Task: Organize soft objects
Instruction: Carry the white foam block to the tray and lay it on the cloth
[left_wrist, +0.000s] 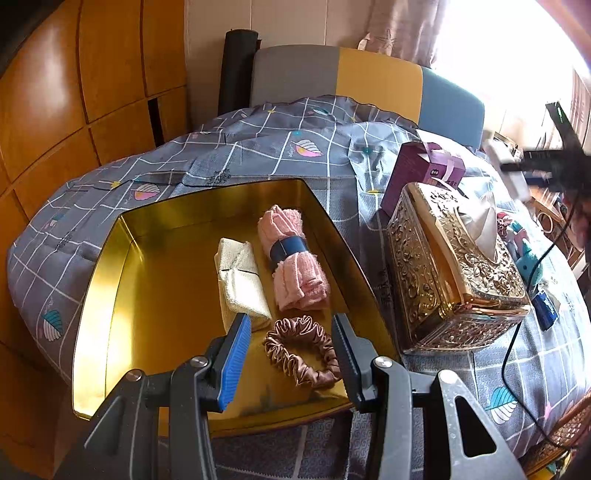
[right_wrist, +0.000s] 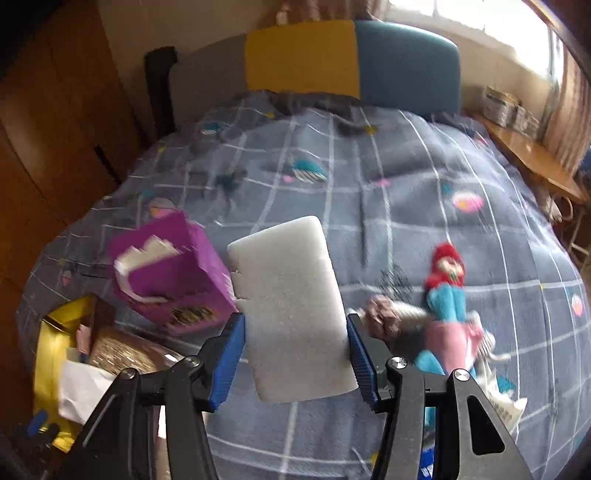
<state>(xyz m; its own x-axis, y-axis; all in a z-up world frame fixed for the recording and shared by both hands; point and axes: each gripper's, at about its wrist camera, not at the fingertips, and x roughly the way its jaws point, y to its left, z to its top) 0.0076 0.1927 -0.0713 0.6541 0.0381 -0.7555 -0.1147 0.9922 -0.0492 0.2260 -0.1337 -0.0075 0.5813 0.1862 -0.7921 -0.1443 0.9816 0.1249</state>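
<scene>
Left claw (left_wrist: 291, 354) hangs over the near end of the gold tin (left_wrist: 110, 280), which sits on the bed (left_wrist: 258, 155) toward its left edge. Jaws apart, nothing between the pads; the brown satin scrunchie (left_wrist: 301, 350) lies on the tin floor below the gap, and I can't tell whether a pad brushes it. Further in along the tin's right wall: a cream folded cloth (left_wrist: 242, 280) and, just beside it, a pink rolled towel (left_wrist: 293, 258) with a dark blue band around its middle.

Right claw (right_wrist: 295, 358) is clamped on a white foam block (right_wrist: 291, 306); both blue pads press its long sides and the block is clear of the quilt. On the bed below: a purple box (right_wrist: 173, 277) to the left and a red-haired plush doll (right_wrist: 448, 295) to the right. The ornate gold tissue box (left_wrist: 454, 266) stands just beside the tin's right wall.
</scene>
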